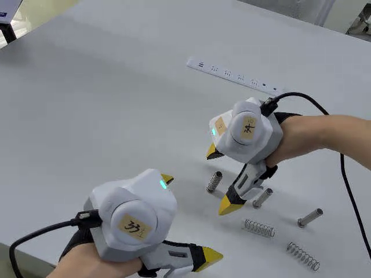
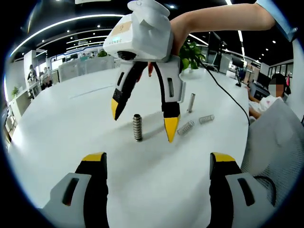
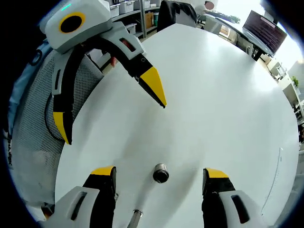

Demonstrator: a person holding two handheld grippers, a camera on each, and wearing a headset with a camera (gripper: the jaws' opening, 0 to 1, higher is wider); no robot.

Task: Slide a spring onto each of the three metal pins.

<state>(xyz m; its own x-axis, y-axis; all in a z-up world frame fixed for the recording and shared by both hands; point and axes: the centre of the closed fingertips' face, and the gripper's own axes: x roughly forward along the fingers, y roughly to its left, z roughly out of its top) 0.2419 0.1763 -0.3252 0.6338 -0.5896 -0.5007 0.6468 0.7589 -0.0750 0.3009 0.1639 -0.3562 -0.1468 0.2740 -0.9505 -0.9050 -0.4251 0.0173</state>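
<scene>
A short metal pin with a dark spring around it [image 1: 214, 181] stands upright on the white table [image 1: 116, 104]. My right gripper [image 1: 219, 179] hangs over it, open, with one yellow tip on each side and neither touching it. Looking down the right gripper [image 3: 160, 173], I see the pin's round top [image 3: 161, 173] between the jaws. Two bare pins [image 1: 262, 198] [image 1: 310, 218] and two loose springs [image 1: 259, 227] [image 1: 302, 255] lie to the right. My left gripper [image 1: 189, 216] is open at the near edge and holds nothing. It points at the sprung pin [image 2: 137, 127].
A white power strip [image 1: 235, 75] lies farther back on the table, and a black cable [image 1: 342, 168] runs from the right gripper past the loose parts. A person sits at the table's far end in the left gripper view.
</scene>
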